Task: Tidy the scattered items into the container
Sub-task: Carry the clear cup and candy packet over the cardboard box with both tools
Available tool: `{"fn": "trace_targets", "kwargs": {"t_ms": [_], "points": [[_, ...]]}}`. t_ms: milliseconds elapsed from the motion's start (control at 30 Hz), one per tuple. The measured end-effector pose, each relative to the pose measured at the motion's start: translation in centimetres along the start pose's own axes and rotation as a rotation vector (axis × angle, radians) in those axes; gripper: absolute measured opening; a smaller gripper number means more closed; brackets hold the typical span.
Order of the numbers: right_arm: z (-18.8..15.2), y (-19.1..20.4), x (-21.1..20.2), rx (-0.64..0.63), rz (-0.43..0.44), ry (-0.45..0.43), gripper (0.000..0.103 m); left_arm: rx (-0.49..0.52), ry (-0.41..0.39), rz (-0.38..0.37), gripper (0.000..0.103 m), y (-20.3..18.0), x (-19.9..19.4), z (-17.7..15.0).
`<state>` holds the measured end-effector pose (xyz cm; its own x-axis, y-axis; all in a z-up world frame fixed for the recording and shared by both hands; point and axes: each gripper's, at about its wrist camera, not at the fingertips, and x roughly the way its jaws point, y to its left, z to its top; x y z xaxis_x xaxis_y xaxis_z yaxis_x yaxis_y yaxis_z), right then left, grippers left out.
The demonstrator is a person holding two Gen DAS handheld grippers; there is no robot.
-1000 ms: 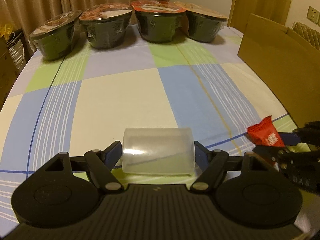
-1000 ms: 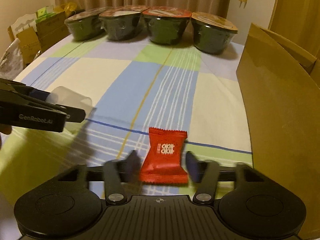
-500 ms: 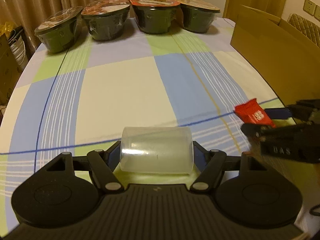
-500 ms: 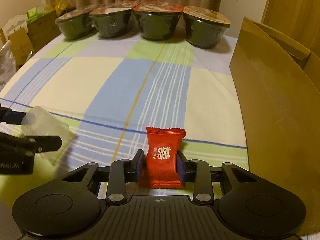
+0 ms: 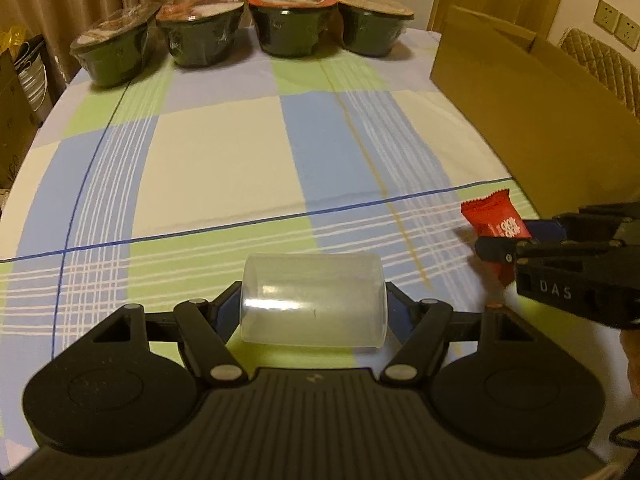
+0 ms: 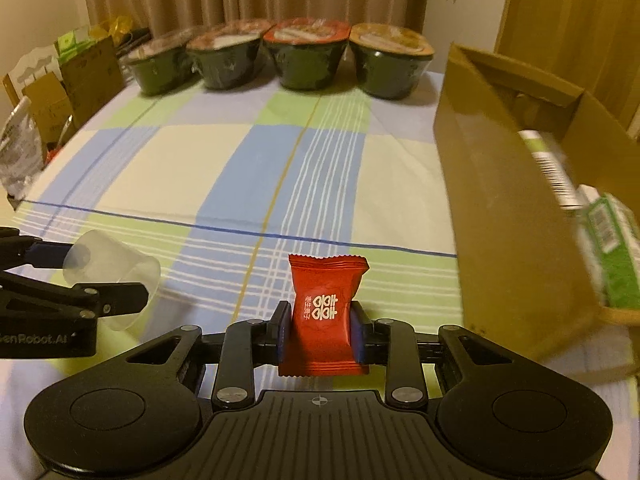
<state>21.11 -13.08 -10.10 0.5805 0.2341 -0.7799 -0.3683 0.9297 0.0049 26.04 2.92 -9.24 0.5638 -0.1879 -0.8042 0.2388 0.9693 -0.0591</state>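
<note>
A clear plastic cup (image 5: 313, 300) lies sideways between the fingers of my left gripper (image 5: 313, 312), which is shut on it above the checked tablecloth. The same cup (image 6: 110, 276) shows at the left of the right wrist view, held by the left gripper (image 6: 92, 276). My right gripper (image 6: 321, 328) is shut on a red candy packet (image 6: 325, 312), lifted off the cloth. In the left wrist view that packet (image 5: 496, 220) sits in the right gripper (image 5: 520, 236) at the right edge. The open cardboard box (image 6: 516, 216) stands to the right, with green cartons (image 6: 612, 256) inside.
Several sealed dark noodle bowls (image 5: 288, 20) line the far edge of the table (image 5: 224, 148). The box (image 5: 536, 120) walls off the right side. Cardboard and bags (image 6: 52, 92) stand beyond the table's left edge. A hand (image 5: 630, 360) shows at the right border.
My right gripper has shut on the red packet and lifted it off the cloth. My left gripper has carried the cup up and forward; the box now looks closer.
</note>
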Motion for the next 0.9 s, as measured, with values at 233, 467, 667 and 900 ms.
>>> {"fn": "trace_targets", "kwargs": {"t_ms": [233, 467, 667, 900], "points": [[-0.5, -1.3, -6.3, 0.039, -0.011, -0.049, 0.032, 0.001, -0.024, -0.002, 0.068, -2.1, -4.0, 0.3], [-0.7, -3.5, -11.7, 0.077, -0.032, -0.097, 0.032, 0.024, -0.054, -0.02, 0.068, -5.6, -8.4, 0.6], [-0.6, -6.0, -15.5, 0.107, -0.042, -0.139, 0.032, 0.056, -0.081, -0.032, 0.068, -8.8, -11.4, 0.9], [-0.4, -9.5, -18.4, 0.132, -0.072, -0.178, 0.032, 0.105, -0.102, -0.058, 0.068, -13.1, -13.4, 1.9]]}}
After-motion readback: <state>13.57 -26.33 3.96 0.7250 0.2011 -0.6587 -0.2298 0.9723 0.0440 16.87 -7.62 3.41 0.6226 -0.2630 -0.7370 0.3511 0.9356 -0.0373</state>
